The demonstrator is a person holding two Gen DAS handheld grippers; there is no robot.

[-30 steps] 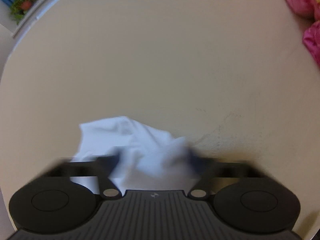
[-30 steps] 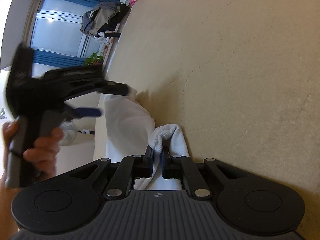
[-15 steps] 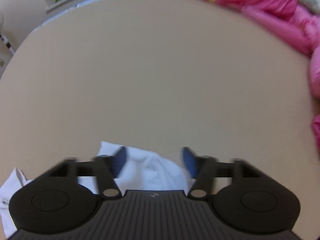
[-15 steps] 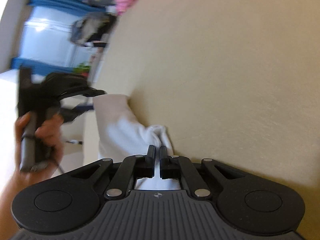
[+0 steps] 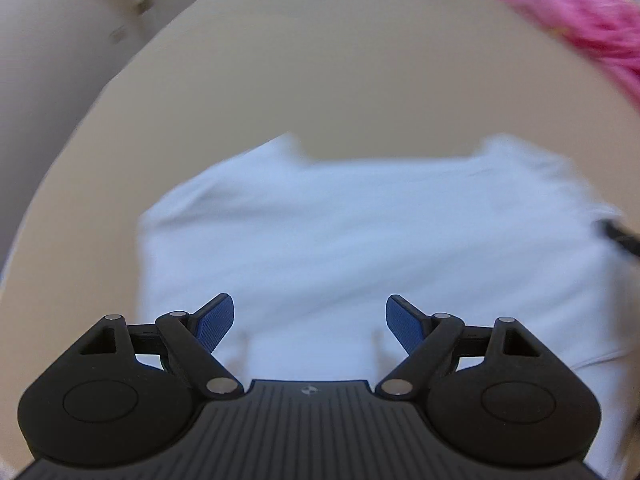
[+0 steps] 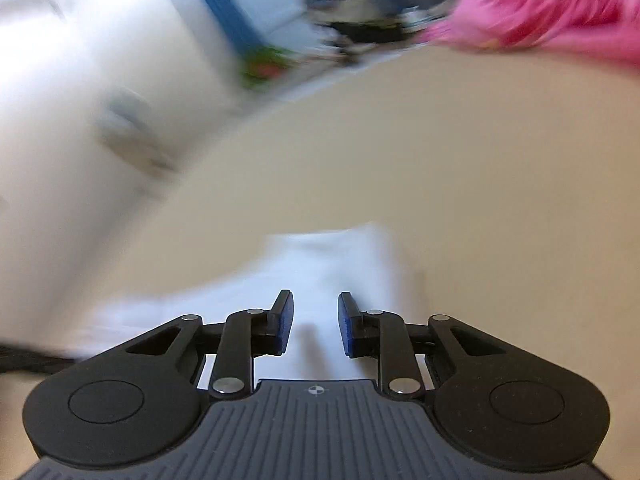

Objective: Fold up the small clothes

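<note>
the left tongs (image 5: pixel 310 322) stand spread wide, and they have just been opening; nothing is between the blue pads (image 5: pixel 212 322), which hang free above the cloth. the right tongs (image 6: pixel 315 326) are parted by a narrow gap and have also just been opening; white cloth shows in the gap, but the pads do not press on it, so i judge the grip is released.

the white garment (image 5: pixel 360 248) lies spread on the beige surface (image 5: pixel 320 80), filling the lower half of the left wrist view from about 9 o'clock to 3 o'clock. its far edge is near the centre, with two small corners standing up at about 11 and 1 o'clock. in the right wrist view one narrow part of the garment reaches toward 12 o'clock from the tongs. pink fabric (image 5: pixel 580 12) is at the far edge, at about 1 o'clock, well apart from the garment. both pictures are blurred, so seams and sleeves cannot be told.

the garment looks light, thin and very soft; it will sag and wrinkle when lifted and can slip from a weak pinch. it is better to take two corners or a hem, one in each tongs, and to keep the cloth stretched between them.
</note>
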